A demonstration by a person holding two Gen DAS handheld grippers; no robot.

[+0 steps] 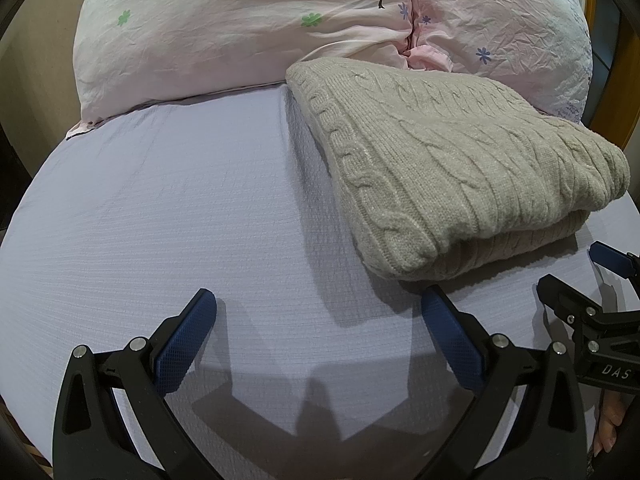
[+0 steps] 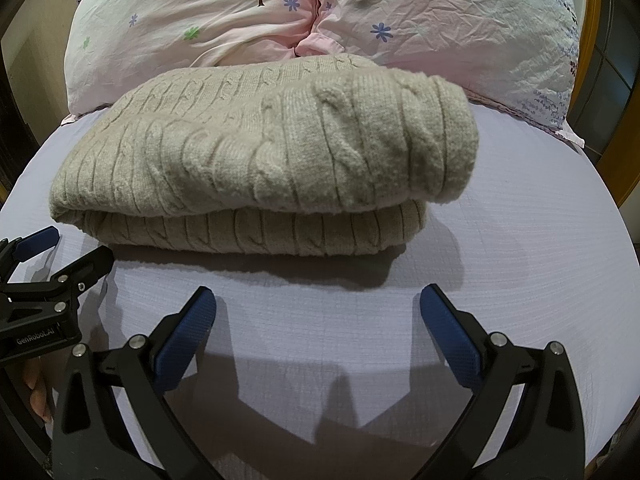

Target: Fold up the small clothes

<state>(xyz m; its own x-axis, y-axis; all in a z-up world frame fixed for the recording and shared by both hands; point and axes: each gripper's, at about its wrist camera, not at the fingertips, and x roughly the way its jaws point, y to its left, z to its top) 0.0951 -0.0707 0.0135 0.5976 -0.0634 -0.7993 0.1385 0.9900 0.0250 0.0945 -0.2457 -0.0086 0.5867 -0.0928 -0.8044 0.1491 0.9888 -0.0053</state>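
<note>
Two claws hang over the bed (image 1: 160,208), and both are wide open with nothing in them. The left claw (image 1: 318,312) is over bare sheet. The right claw (image 2: 318,308) is just in front of the sweater (image 2: 248,152). The sweater is folded and lies flat near the head edge of the bed, touching the pillows (image 2: 420,20).

Bed with pale lavender sheet (image 2: 500,240). Folded beige cable-knit sweater (image 2: 256,160) lies on sheet. Two pink floral pillows (image 2: 440,20) at far end, touching sweater's far edge.
</note>
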